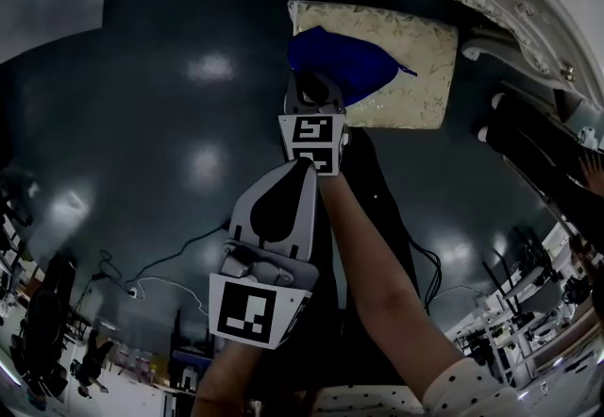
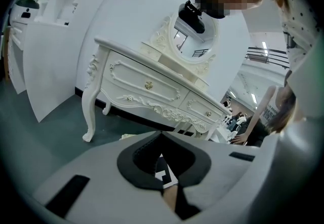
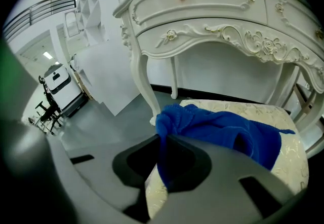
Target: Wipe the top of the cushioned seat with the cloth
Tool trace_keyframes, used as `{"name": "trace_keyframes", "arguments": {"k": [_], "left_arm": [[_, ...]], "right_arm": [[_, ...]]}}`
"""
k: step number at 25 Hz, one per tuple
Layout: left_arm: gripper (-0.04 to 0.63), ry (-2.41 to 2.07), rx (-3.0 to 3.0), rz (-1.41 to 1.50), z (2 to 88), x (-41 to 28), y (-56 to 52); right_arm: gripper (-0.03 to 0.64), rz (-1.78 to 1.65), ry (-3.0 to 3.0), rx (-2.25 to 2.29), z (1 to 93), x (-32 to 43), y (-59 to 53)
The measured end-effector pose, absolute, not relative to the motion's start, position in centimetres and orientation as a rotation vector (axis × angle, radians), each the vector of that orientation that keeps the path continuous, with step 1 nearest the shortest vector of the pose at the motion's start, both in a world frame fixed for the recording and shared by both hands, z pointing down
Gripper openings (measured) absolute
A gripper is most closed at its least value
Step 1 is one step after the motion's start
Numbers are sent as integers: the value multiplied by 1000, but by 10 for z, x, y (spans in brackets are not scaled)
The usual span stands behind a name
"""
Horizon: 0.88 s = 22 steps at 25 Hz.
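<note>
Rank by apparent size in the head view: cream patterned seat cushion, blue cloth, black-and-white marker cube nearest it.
cream patterned seat cushion
blue cloth
black-and-white marker cube, though nearer the camera

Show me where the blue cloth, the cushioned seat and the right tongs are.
blue cloth (image 1: 340, 61), head view, middle of the bunched fabric.
cushioned seat (image 1: 425, 42), head view, bare top beside the cloth.
right tongs (image 3: 161, 138), right gripper view, tips shut on the cloth.

No legible text, label, brand or number in view
</note>
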State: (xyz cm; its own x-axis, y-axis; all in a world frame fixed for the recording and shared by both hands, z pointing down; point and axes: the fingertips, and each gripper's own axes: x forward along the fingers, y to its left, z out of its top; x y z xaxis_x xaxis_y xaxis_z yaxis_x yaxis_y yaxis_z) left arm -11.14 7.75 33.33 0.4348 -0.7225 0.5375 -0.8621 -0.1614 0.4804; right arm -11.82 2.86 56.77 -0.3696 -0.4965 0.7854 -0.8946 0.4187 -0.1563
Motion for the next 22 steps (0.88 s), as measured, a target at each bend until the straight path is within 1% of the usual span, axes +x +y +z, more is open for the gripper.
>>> {"name": "trace_keyframes", "arguments": {"k": [10, 22], "left_arm": [[-3, -1385, 1935, 234, 333, -124, 83], [-3, -1365, 1953, 258, 333, -113, 80]], "right_arm": [[46, 761, -2019, 1102, 571, -134, 36], [46, 823, -2035, 1078, 573, -136, 34]]}}
